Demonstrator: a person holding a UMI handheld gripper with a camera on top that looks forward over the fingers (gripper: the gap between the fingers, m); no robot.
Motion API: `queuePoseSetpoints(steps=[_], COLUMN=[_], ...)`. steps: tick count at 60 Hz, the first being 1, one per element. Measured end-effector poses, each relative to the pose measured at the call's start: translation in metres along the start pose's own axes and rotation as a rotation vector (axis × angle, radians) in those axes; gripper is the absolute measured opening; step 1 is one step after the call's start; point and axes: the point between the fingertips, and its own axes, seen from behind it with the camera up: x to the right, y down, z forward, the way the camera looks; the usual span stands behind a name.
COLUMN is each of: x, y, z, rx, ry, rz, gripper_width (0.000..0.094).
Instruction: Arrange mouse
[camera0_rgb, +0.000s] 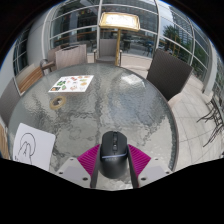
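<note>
**Gripper view.** A black mouse (111, 155) is seen between the two fingers of the gripper (111, 166), with the magenta pads (88, 160) showing on either side of its body. The pads appear to lie against the mouse's flanks, so the claw is judged to be clamped on it; no gap can be made out at either side. The mouse is held with its rounded back upward and its length along the fingers, probably so that it can be set down flat and facing forward. Whether it is lifted clear of the table (130, 100) or just resting on the near edge cannot be told.

The table is a grey, mottled, glossy surface. At its near left corner a white sheet with a drawn outline (28, 146) is laid, well apart from the mouse; the outline is taken to be the target for the arranging, though this is only a judgement. Towards the far left edge a printed sheet with coloured pictures (71, 84) is placed. Beyond the table a wooden stand (118, 30) and glazed walls are seen.
</note>
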Motion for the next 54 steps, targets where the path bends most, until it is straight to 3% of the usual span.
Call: queuePoseSetpoints(steps=[13, 18, 23, 30, 37, 41, 48, 54], x=[0.001, 0.0, -0.002, -0.02, -0.07, -0.106, -0.182, -0.236], y=[-0.002, 0.001, -0.006, -0.088, -0.168, -0.197, -0.207, -0.188], z=[-0.001, 0.0, -0.015, -0.07, -0.143, -0.174, -0.209, -0.185], rx=[0.012, -0.029, -0.085, 0.052, 0.212, 0.261, 0.312, 0.266], ry=[0.056, 0.087, 0.1, 0.136, 0.111, 0.095, 0.056, 0.031], rz=[0.034, 0.059, 0.094, 0.121, 0.137, 0.121, 0.099, 0.039], gripper_width=[0.0404, 0.0292, 0.0293, 0.0294, 0.0295, 0.0295, 0.0294, 0.0292])
